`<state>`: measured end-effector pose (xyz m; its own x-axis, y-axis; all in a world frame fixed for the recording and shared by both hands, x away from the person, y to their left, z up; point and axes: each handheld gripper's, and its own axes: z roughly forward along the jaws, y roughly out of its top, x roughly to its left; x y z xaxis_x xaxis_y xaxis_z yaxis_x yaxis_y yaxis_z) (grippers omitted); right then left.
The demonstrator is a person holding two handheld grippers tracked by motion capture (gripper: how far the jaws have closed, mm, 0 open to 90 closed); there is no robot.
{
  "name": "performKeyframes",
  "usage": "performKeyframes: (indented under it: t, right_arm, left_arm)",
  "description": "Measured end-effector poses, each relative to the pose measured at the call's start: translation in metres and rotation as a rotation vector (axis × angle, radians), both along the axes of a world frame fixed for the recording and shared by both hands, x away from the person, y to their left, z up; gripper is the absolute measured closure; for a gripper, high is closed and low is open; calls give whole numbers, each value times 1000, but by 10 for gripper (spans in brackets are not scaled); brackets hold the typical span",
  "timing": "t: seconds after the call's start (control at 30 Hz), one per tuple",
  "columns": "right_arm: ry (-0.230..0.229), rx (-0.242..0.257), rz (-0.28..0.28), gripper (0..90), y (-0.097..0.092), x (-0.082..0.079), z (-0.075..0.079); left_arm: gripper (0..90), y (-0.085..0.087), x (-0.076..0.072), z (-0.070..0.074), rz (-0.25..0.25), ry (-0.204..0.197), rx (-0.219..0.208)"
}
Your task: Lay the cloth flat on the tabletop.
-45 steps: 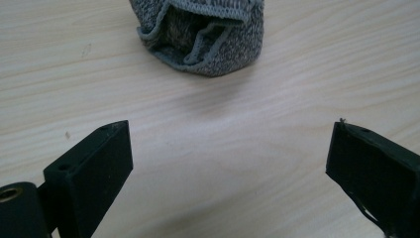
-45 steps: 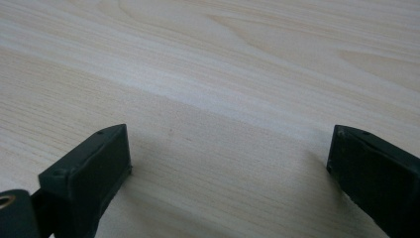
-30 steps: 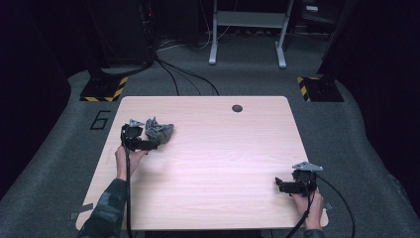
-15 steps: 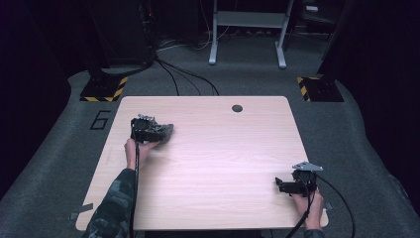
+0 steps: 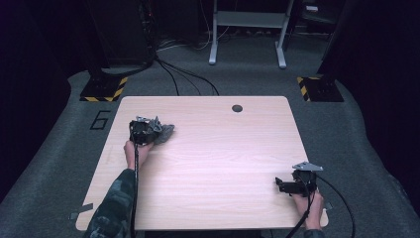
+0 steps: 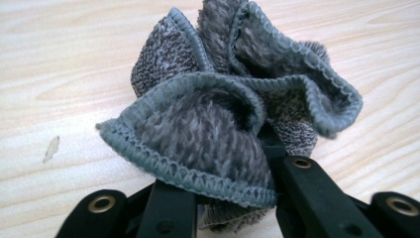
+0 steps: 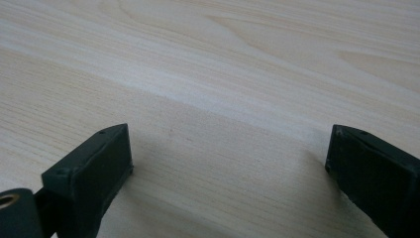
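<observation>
A crumpled grey knitted cloth [image 5: 165, 133] lies at the far left of the wooden table [image 5: 223, 148]. My left gripper [image 5: 144, 131] sits right at it. Its jaws have just been closing with the cloth between them. Up close, the cloth [image 6: 223, 94] is bunched into folds and pinched between the two black jaws of the left gripper [image 6: 228, 183]. My right gripper [image 5: 280, 186] rests low over the near right corner, held in a hand. In its own view the right gripper [image 7: 230, 153] stands open, with bare wood between the fingers.
A dark round hole [image 5: 237, 108] sits near the table's far edge. A small pale mark [image 6: 51, 148] is on the wood left of the cloth. Beyond the table are grey carpet, cables, hazard-striped bases [image 5: 103, 90] and a metal stand [image 5: 247, 29].
The left hand moved forward and down onto the cloth, and its jaws closed in on it, bunching it up. The right hand kept still.
</observation>
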<state>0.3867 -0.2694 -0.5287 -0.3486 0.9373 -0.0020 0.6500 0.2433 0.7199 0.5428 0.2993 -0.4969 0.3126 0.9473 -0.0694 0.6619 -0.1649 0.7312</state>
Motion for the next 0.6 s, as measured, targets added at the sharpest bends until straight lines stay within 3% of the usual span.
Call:
performKeyframes:
  t: [0.17, 0.27, 0.4, 0.6]
  right_arm:
    - [2, 3, -4, 37, 0, 0, 0]
    - [2, 3, -3, 37, 0, 0, 0]
    - [2, 3, -3, 38, 0, 0, 0]
    - [2, 3, -3, 38, 0, 0, 0]
  left_arm:
    - [777, -6, -7, 16, -6, -60, -29]
    - [778, -9, -10, 24, -27, -75, -28]
    - [779, -18, -18, 46, -72, -116, -37]
    - [778, -31, -26, 67, -123, -155, -47]
